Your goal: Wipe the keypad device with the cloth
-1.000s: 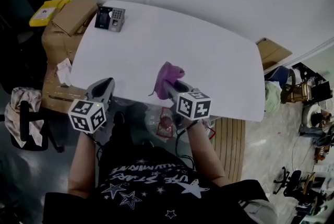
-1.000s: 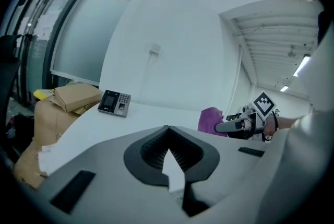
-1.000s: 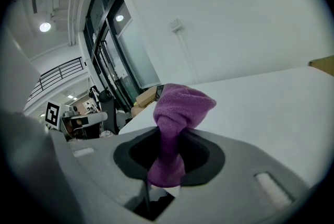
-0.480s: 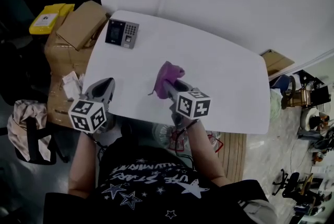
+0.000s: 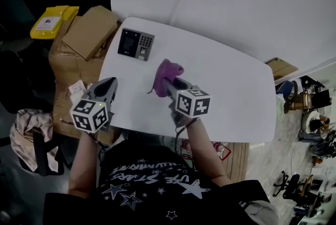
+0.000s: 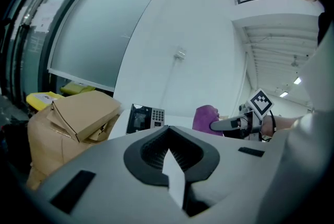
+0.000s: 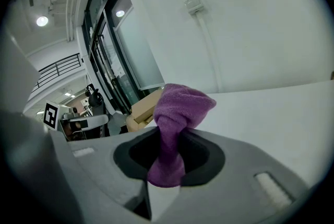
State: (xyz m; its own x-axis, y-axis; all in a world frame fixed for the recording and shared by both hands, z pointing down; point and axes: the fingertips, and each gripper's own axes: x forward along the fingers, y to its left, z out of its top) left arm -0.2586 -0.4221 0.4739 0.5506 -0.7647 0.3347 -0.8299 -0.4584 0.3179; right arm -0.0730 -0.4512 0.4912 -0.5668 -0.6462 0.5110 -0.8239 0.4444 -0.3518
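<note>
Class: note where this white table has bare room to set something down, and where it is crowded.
Free: the table's whole right half, from the cloth in the right tongs to the right edge; also the near strip between those and the left tongs. Crowded: the far-left corner, where the keypad device sits.

White table (image 5: 236,93) by white wall (image 5: 252,3) (cardboard boxes (image 5: 90,31) beside)

Dark keypad device (image 5: 135,44) lying flat; purple cloth (image 5: 168,72) bunched (pinched in jaws), near it.
</note>
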